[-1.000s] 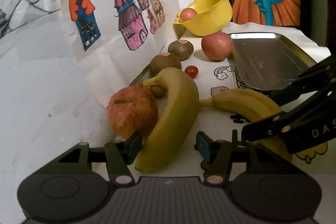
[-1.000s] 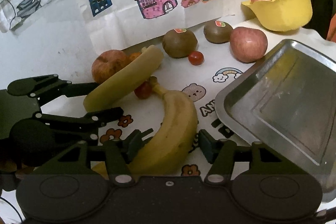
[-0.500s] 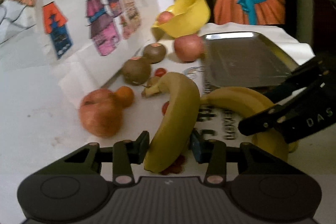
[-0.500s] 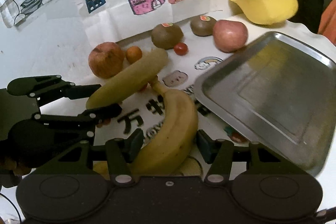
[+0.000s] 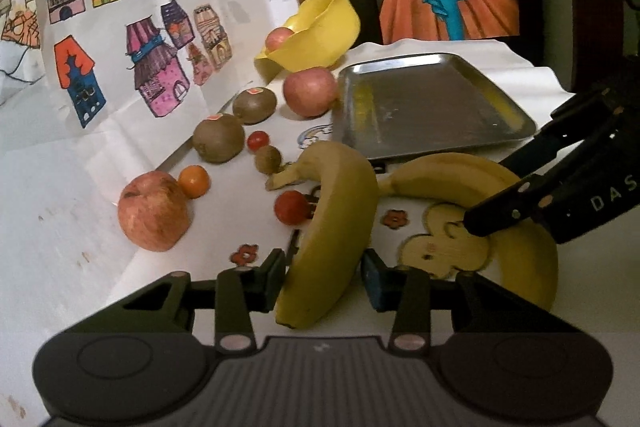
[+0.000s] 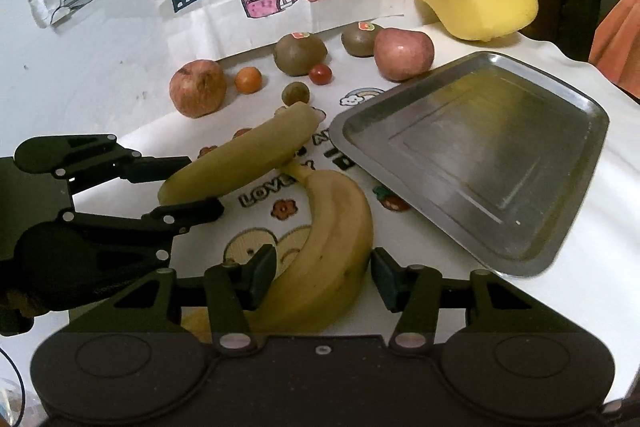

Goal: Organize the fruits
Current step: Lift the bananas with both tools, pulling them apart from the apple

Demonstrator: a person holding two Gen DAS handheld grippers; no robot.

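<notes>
Fruits mostly unsorted: my left tongs (image 5: 323,273) clamp one banana (image 5: 332,227), right tongs (image 6: 323,273) clamp another (image 6: 328,251); tray (image 6: 560,227) empty, apples and kiwis wait on the surface.

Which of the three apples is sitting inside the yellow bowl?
The small pinkish apple at the back, peeking over the yellow bowl rim. The other two apples rest on the tablecloth.

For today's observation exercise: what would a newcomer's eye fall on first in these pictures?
Two bananas, each clamped in a gripper: the left gripper holds the greenish banana, and the right gripper holds the yellow banana. Beside them lies an empty metal tray, with a yellow bowl behind it.
</notes>
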